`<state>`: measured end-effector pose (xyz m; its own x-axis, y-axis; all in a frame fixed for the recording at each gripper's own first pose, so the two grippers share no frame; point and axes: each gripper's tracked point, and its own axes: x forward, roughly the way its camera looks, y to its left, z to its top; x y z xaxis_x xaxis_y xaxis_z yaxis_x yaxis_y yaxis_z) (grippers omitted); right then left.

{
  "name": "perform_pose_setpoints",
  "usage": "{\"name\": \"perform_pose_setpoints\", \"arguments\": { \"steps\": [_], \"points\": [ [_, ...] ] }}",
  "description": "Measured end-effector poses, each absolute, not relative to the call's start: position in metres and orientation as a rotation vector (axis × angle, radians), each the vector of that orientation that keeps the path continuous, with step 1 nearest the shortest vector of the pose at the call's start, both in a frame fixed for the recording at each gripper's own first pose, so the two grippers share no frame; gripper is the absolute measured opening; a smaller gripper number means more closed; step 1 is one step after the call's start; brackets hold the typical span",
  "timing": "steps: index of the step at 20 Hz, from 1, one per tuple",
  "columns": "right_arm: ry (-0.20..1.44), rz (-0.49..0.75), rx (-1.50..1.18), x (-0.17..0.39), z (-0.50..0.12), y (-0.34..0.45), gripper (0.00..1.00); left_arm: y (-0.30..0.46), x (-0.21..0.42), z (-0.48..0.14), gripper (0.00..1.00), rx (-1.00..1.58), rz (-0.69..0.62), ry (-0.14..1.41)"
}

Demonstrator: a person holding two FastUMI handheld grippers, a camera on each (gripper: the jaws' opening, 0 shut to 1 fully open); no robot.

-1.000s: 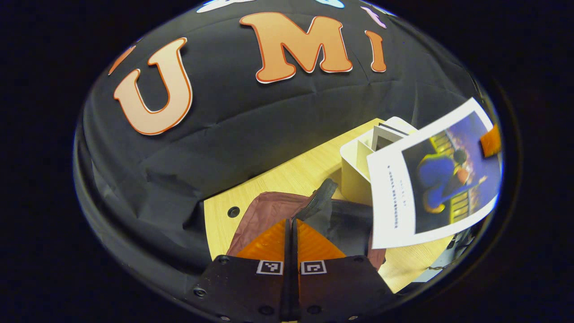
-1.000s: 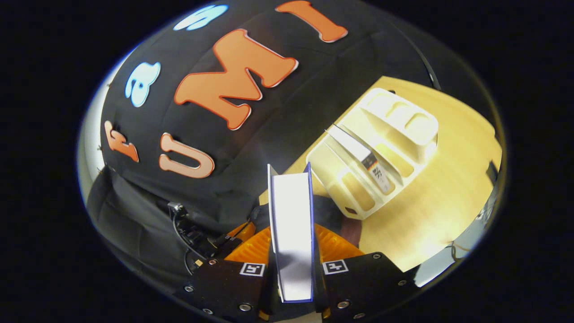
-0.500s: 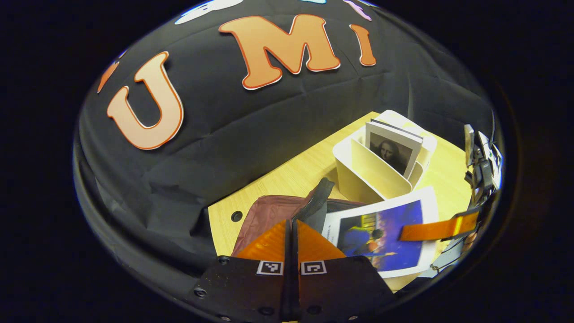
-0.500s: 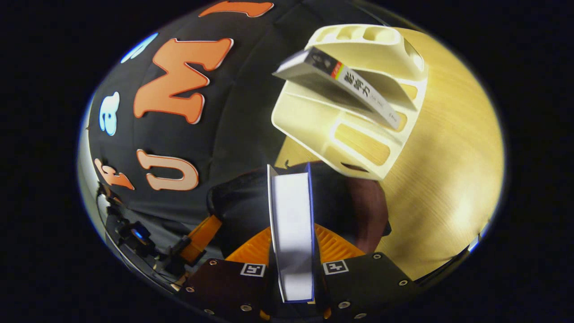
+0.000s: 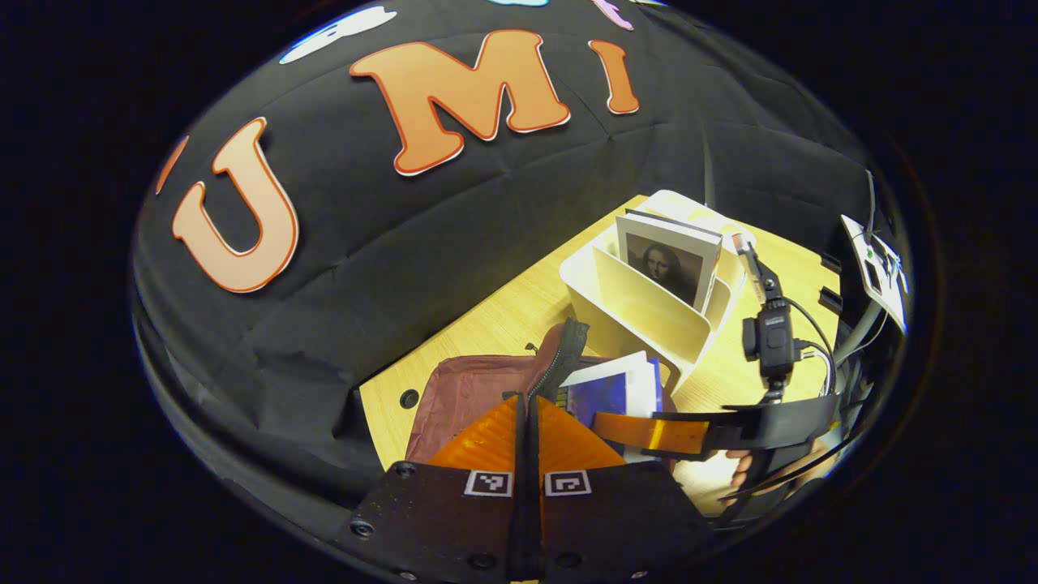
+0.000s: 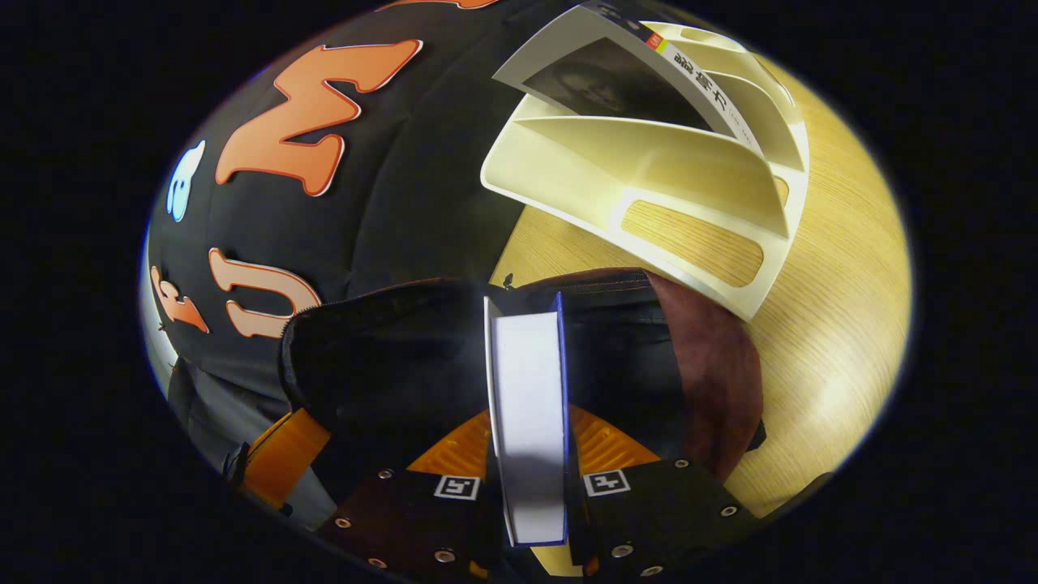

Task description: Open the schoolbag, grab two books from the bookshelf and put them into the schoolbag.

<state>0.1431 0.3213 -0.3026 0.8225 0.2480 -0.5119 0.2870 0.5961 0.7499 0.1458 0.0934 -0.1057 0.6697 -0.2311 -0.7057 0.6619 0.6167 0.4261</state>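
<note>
Bag's open, my right gripper point(image 6: 531, 454) clamps book 1 point(image 6: 529, 405) w/ its front edge over the schoolbag point(image 6: 454, 357) mouth just ahead, left gripper point(image 5: 525, 438) closed on bag's flap, book 2 point(image 5: 669, 255) waits in bookshelf point(image 5: 641, 312) beyond.

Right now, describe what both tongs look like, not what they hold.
The left tongs have a black, flat-faced body studded with screws, with two small square black-and-white markers at the finger bases. The right tongs are built alike, with the same paired tags. In the left gripper view, the right tongs carry a small black camera with thin black cables looping off it.
</note>
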Motion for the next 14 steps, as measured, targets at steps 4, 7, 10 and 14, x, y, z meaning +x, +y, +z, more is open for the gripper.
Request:
{"name": "perform_pose_setpoints", "arguments": {
  "steps": [4, 7, 10, 14],
  "points": [
    [0.643, -0.053, 0.969, 0.159, -0.318, 0.336, 0.32, 0.094, 0.151, -0.105, 0.00, 0.760, -0.567, 0.645],
    [0.685, -0.098, 0.991, 0.162, -0.323, 0.334, 0.33, 0.101, 0.161, -0.102, 0.01, 0.731, -0.536, 0.654],
    [0.783, -0.146, 0.978, 0.146, -0.338, 0.329, 0.42, 0.110, 0.170, -0.102, 0.01, 0.711, -0.513, 0.667],
    [0.884, -0.181, 0.968, 0.128, -0.350, 0.325, 0.96, 0.116, 0.175, -0.103, 0.01, 0.705, -0.502, 0.675]
  ]
}}
